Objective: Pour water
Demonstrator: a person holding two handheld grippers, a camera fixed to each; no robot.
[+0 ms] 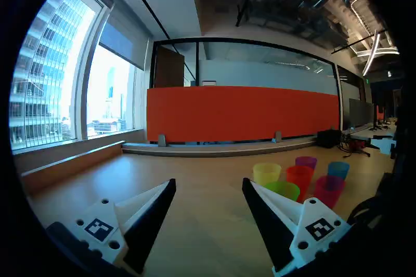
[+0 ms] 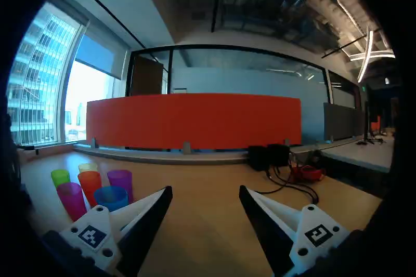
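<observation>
Pale wood of the table [image 1: 208,235] carries six translucent plastic cups, bunched close together and all upright. In the left gripper view we find them ahead and to the right: the yellow cup [image 1: 266,173] and green cup [image 1: 283,189] nearest the middle, the orange cup [image 1: 300,177] and purple cup [image 1: 306,162] behind them, the blue cup [image 1: 338,169] and pink cup [image 1: 328,188] farthest right. We cannot tell whether any of them holds water.

The left claw [image 1: 208,183] stands wide apart and grips nothing, with the green cup just beyond its right-hand finger. In the right gripper view the right claw [image 2: 205,189] is likewise spread wide and bare, the cups sitting low at its left.

Farther right on the table we see a black box [image 2: 268,156] with cables [image 2: 283,183] trailing from it. An orange partition [image 1: 242,113] closes the far edge, and tall windows [image 1: 52,90] light the left wall.
</observation>
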